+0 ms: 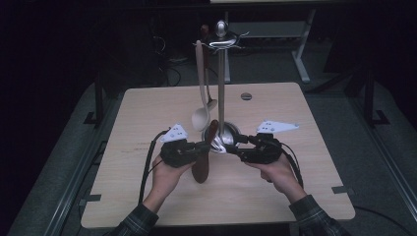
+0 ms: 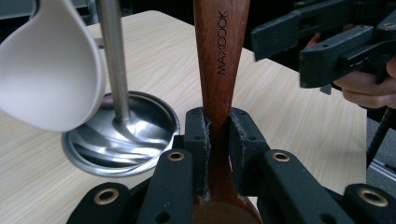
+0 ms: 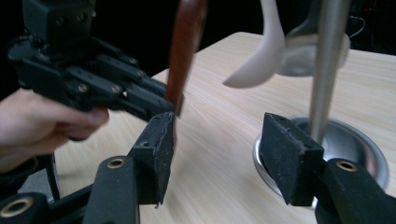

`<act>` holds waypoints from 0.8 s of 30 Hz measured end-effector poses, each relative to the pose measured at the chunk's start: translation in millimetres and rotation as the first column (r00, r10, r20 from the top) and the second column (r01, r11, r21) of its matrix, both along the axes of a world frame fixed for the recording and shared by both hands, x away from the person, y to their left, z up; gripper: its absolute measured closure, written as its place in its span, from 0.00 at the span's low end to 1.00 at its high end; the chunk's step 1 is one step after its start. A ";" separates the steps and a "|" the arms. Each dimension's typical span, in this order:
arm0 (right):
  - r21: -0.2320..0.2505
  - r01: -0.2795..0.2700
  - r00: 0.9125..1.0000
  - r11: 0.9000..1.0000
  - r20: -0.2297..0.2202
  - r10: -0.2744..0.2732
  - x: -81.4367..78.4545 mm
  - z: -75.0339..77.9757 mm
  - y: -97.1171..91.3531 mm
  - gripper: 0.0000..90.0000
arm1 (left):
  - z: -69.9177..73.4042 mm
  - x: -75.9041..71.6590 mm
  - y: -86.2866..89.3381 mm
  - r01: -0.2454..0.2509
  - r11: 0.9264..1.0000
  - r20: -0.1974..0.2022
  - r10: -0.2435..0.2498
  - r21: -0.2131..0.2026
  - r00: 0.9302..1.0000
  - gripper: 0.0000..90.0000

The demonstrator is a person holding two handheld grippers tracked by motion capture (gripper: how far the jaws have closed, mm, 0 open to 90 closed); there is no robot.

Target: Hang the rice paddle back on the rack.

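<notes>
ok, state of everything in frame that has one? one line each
left claw: shut on the brown wooden utensil, gripping its narrow neck
right claw: open, holding nothing, beside the stand's base
brown wooden utensil: held roughly upright, off the table
white spoon: hanging from the stand's top, bowl down
metal stand: upright on the table, round base flat
table: wooden top bearing the stand

Spatula (image 2: 220, 51) glossy wood; stand base (image 2: 140, 135) shiny metal; table (image 1: 147, 118) matt woodgrain.

The light wooden table (image 1: 147, 108) bears the round steel base (image 2: 140, 135) of an utensil stand.
</notes>
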State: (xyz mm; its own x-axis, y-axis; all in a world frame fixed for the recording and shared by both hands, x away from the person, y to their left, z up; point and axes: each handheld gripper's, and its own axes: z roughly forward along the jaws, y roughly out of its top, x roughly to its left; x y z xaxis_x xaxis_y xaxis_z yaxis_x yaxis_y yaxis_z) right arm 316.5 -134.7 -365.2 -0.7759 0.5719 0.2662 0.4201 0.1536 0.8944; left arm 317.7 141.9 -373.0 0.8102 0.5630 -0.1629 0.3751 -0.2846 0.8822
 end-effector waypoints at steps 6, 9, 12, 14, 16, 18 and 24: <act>0.014 -0.011 1.000 1.000 -0.002 0.011 3.2 5.9 12.1 0.52 | -1.5 -3.5 -11.4 0.009 1.000 0.011 -0.009 -0.002 1.000 0.87; 0.031 -0.019 1.000 0.999 -0.001 0.019 3.8 8.2 17.5 0.54 | -2.8 -5.2 -15.8 0.012 1.000 0.020 -0.012 0.001 1.000 0.87; 0.034 -0.020 1.000 0.999 -0.011 0.020 4.7 7.6 22.0 0.58 | -3.0 -7.5 -20.6 0.020 1.000 0.023 -0.020 -0.003 1.000 0.87; 0.029 -0.019 1.000 0.999 -0.017 0.019 4.9 6.2 24.7 0.63 | -3.4 -8.8 -22.6 0.020 1.000 0.027 -0.020 -0.003 0.999 0.87; 0.023 -0.018 1.000 1.000 -0.010 0.018 5.0 4.9 26.4 0.68 | -4.0 -9.2 -23.7 0.023 1.000 0.027 -0.023 -0.002 0.999 0.87; 0.025 -0.015 1.000 1.000 -0.009 0.015 4.4 4.7 26.8 0.74 | -4.4 -9.9 -24.4 0.025 1.000 0.023 -0.025 0.000 0.999 0.87; 0.038 -0.015 1.000 0.999 -0.016 0.015 4.8 3.1 25.5 0.81 | -5.4 -9.6 -25.5 0.033 0.999 0.022 -0.033 0.004 0.999 0.87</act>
State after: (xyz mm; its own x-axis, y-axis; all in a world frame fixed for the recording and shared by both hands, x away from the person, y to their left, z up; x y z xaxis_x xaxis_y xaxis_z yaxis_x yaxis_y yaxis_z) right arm 321.3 -109.2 -362.1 -0.7798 0.5494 0.3002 0.4326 0.1262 0.8927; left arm 308.2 116.4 -378.5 0.8319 0.5362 -0.1429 0.3459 -0.2997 0.8891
